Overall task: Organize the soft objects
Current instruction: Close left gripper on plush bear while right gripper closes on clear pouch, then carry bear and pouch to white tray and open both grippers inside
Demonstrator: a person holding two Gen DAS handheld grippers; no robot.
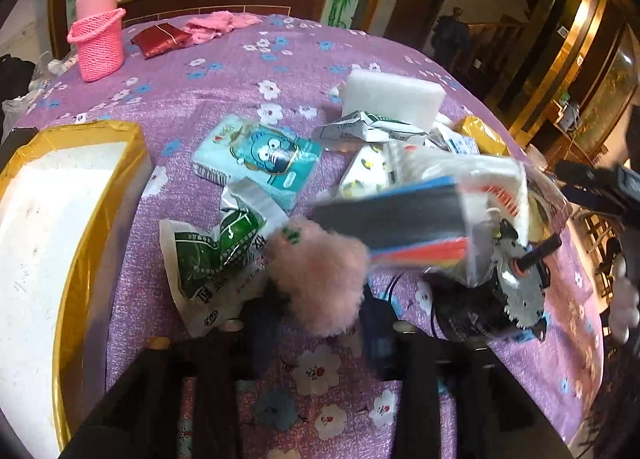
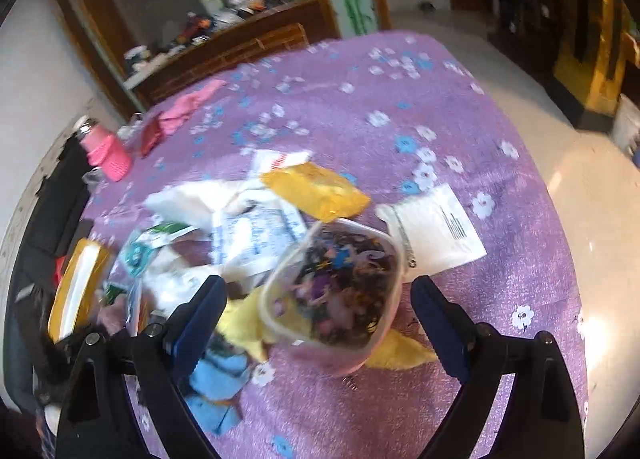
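Between the left gripper (image 1: 316,323) jaws sits a pink pompom (image 1: 320,275), clamped; a light grip on fluff may slip. Right gripper (image 2: 320,323) jaws stand apart around a clear pouch (image 2: 336,287) of dark trinkets, not touching. White box (image 1: 44,243) at left shows nothing inside.

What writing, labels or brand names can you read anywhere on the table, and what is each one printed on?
None can be read in full.
Green and white bag: large Chinese characters, cut off and creased, not readable.
Teal cartoon tissue pack: small logo, too blurred.
White sheet: a block of fine print, too small.
Blue-printed wrapper: text smeared by motion blur.
Red-printed clear bag: red marks, blurred.
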